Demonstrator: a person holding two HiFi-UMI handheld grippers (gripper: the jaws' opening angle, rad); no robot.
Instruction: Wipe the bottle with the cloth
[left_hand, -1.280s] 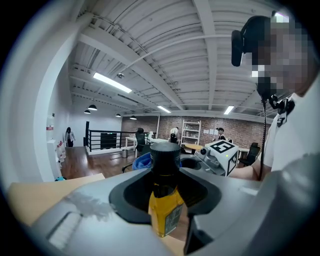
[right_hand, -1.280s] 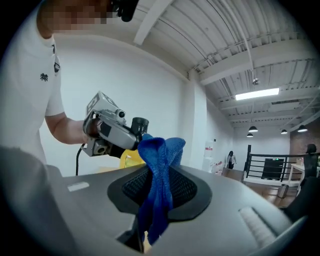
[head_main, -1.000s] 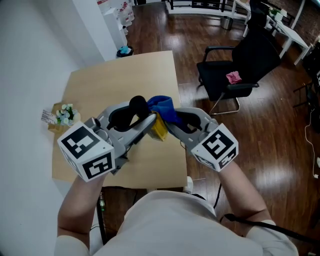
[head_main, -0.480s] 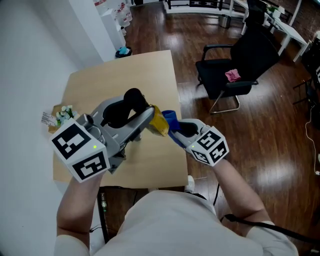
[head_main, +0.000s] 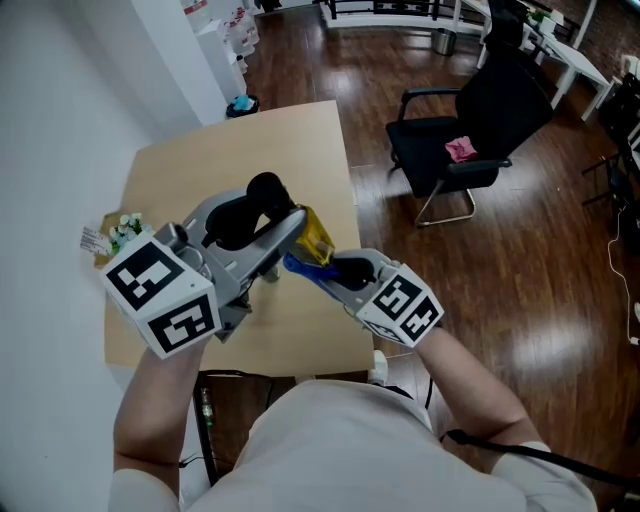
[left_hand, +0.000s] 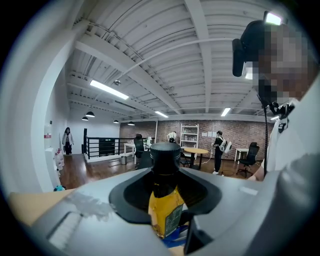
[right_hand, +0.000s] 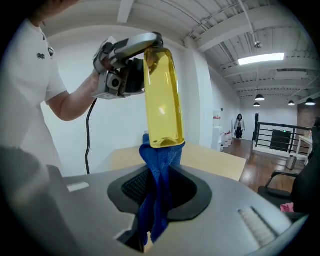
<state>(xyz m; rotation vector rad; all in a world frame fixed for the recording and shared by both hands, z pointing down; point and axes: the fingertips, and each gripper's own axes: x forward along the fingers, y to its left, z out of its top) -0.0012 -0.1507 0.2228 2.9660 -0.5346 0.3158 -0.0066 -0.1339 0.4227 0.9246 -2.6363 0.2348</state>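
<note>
A bottle of yellow liquid with a black cap hangs tilted above the table. My left gripper is shut on its neck. In the left gripper view the cap stands between the jaws, above the yellow body. My right gripper is shut on a blue cloth, just below the bottle's base. The right gripper view shows the cloth rising from the jaws and touching the bottom of the bottle. The left gripper holds the bottle's top there.
A light wooden table lies below the grippers, against a white wall on the left. A small flower pot sits at its left edge. To the right, on dark wood floor, stands a black chair with a pink thing on it.
My right gripper has carried the cloth from the bottle's upper side down along its body to its base, moving towards me. The left gripper has kept hold of the bottle, shifting little.
</note>
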